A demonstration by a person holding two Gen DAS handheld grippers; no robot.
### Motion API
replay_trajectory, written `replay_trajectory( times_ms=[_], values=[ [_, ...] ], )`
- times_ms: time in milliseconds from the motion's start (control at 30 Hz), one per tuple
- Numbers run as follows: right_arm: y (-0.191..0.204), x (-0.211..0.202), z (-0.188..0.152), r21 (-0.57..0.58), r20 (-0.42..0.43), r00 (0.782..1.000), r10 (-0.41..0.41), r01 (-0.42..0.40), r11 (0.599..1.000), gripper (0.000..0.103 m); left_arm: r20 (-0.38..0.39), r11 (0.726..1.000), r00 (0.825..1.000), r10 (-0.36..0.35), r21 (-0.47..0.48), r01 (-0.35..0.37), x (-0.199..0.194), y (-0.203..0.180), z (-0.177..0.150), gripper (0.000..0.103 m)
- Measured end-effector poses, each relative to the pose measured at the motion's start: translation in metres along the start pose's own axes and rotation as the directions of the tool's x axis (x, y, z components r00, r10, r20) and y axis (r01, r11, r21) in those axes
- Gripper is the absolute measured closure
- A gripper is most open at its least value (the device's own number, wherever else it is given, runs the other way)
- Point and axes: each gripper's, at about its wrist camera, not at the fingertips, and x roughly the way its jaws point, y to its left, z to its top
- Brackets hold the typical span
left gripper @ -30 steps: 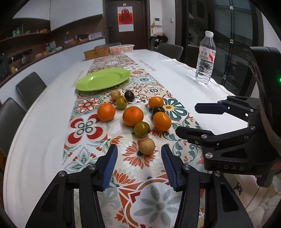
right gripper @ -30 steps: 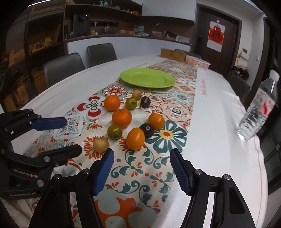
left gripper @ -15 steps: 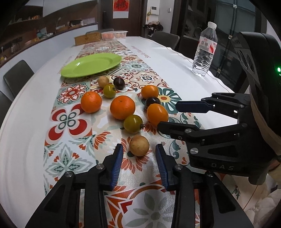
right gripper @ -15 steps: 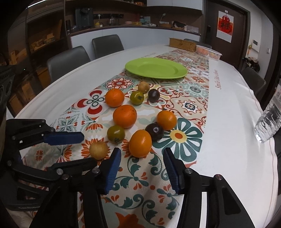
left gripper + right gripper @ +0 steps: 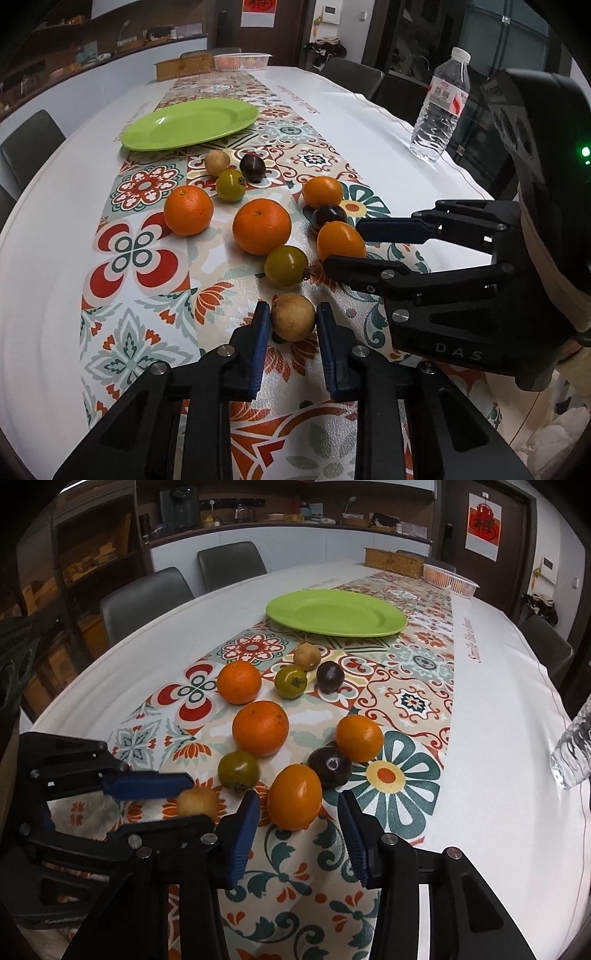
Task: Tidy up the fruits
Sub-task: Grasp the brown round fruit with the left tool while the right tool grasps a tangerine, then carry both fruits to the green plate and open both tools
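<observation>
A long white tabletop (image 5: 55,229) carries a patterned runner (image 5: 147,280) down its middle, with a green plate (image 5: 192,123) lying bare at the far end of the fruit and a water bottle (image 5: 441,110) standing well off to the right edge. Between plate and grippers the fruit lies loose on the runner: two round oranges, two smaller oranges, two green fruits, two dark ones and two tan ones. The right gripper (image 5: 299,825) has just been closing its jaws; they stand either side of the nearest small orange (image 5: 294,796), the left pad about touching it, the right pad a little clear, so they are not yet clamped. The left gripper (image 5: 291,325) has closed its jaws onto the near tan fruit (image 5: 293,316), both blue pads pressed against its sides while it sits on the runner. A green fruit (image 5: 286,266) lies just beyond it, near the right gripper's lower finger.
</observation>
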Motion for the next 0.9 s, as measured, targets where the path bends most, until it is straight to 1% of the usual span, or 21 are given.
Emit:
replay_trajectory(
  times_ms=[167, 200, 267, 300, 467, 733, 900],
  values=[
    [-0.001, 0.004, 0.002, 0.013, -0.009, 1.0, 0.015, -0.015, 1.0, 0.062, 0.021, 1.0, 1.0, 0.017, -0.018, -0.016, -0.008, 0.005, 0.002, 0.077],
    [0.0, 0.005, 0.002, 0.013, -0.011, 1.0, 0.015, -0.015, 1.0, 0.064, 0.023, 1.0, 0.999, 0.022, -0.021, -0.022, -0.009, 0.006, 0.002, 0.077],
    [0.001, 0.007, 0.002, 0.012, -0.017, 1.0, 0.015, -0.015, 1.0, 0.07, 0.025, 0.999, 0.999, 0.031, -0.029, -0.03, -0.01, 0.008, 0.003, 0.077],
    [0.001, 0.007, 0.002, 0.012, -0.018, 1.0, 0.013, -0.013, 1.0, 0.071, 0.028, 0.999, 0.999, 0.035, -0.032, -0.034, -0.011, 0.009, 0.003, 0.077],
    [0.002, 0.004, 0.001, 0.017, -0.013, 1.0, 0.005, -0.005, 1.0, 0.071, 0.049, 0.997, 0.997, 0.052, -0.052, -0.049, -0.018, 0.013, 0.005, 0.077],
    [0.002, -0.019, 0.004, 0.062, 0.033, 0.999, 0.016, -0.018, 0.998, 0.071, 0.102, 0.996, 0.992, 0.077, -0.052, -0.072, -0.035, 0.014, 0.01, 0.077],
    [0.004, -0.03, 0.013, 0.06, 0.065, 0.998, 0.024, -0.028, 0.998, 0.071, 0.138, 0.995, 0.986, 0.095, -0.045, -0.09, -0.044, 0.014, 0.02, 0.077]
  ],
)
